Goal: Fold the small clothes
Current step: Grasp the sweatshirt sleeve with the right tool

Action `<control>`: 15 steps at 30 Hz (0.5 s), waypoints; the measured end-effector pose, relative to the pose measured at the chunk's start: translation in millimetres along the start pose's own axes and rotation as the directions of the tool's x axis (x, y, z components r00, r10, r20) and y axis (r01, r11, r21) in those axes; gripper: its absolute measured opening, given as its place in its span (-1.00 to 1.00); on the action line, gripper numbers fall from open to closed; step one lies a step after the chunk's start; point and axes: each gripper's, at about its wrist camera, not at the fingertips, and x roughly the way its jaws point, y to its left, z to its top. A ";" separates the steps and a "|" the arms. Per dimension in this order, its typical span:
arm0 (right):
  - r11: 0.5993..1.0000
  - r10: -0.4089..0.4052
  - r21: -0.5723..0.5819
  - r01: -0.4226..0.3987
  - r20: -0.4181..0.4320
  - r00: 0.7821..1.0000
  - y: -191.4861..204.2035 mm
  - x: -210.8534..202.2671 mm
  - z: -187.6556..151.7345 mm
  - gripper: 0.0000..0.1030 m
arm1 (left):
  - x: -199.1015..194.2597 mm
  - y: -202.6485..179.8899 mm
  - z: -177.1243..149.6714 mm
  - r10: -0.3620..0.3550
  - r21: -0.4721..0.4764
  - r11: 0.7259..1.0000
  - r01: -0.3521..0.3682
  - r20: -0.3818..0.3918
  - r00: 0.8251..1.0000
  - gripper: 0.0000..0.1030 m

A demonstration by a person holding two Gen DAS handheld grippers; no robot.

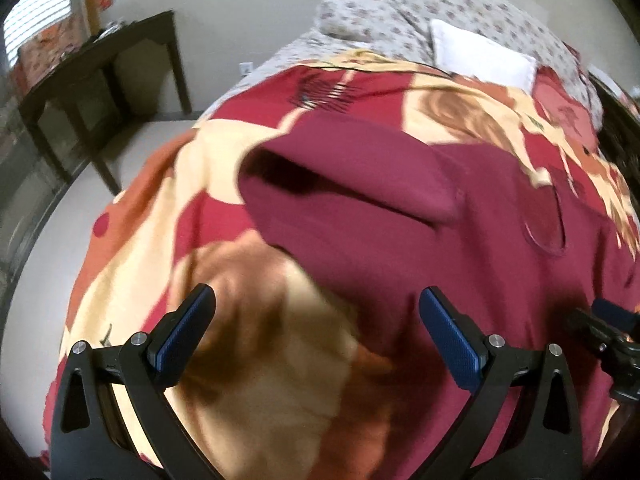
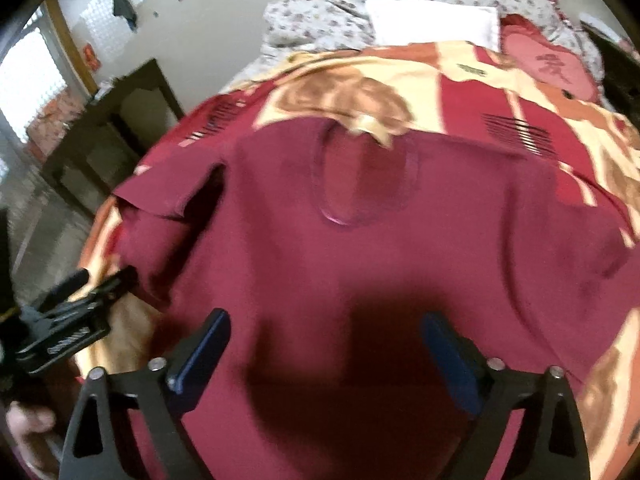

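Note:
A maroon T-shirt point(image 2: 360, 248) lies on a red, cream and brown patterned blanket point(image 2: 472, 80), neckline point(image 2: 340, 184) toward the pillows. Its left sleeve point(image 1: 340, 168) is folded in over the body. My left gripper point(image 1: 316, 312) is open and empty above the shirt's left hem edge, over blanket and shirt. My right gripper point(image 2: 326, 340) is open and empty above the lower middle of the shirt. The left gripper also shows at the left edge of the right wrist view point(image 2: 72, 312); the right gripper shows at the right edge of the left wrist view point(image 1: 612, 336).
Floral pillows point(image 1: 400, 12) and a folded white cloth point(image 1: 480, 56) lie at the head of the bed. A pink cushion point(image 2: 548, 68) sits at the right. A dark wooden table point(image 1: 100, 80) stands left of the bed by a window.

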 end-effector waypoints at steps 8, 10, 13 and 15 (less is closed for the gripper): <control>0.976 0.219 0.017 -0.219 -0.008 0.976 54.8 39.5 45.6 0.47 | 26.8 29.0 14.7 0.063 -0.048 0.997 -0.064 -0.017 0.998 0.99; 0.967 0.253 0.035 -0.253 -0.019 0.967 64.7 53.1 54.8 0.38 | 34.2 32.1 15.1 0.070 -0.046 0.996 -0.072 -0.033 0.997 0.99; 0.958 0.281 0.073 -0.278 -0.034 0.959 72.3 70.6 63.7 0.33 | 40.7 36.6 13.3 0.059 -0.054 0.997 -0.062 -0.045 0.997 0.99; 0.955 0.288 0.089 -0.284 -0.038 0.957 75.1 81.2 69.0 0.26 | 43.1 36.9 11.9 0.052 -0.058 0.997 -0.055 -0.050 0.997 0.99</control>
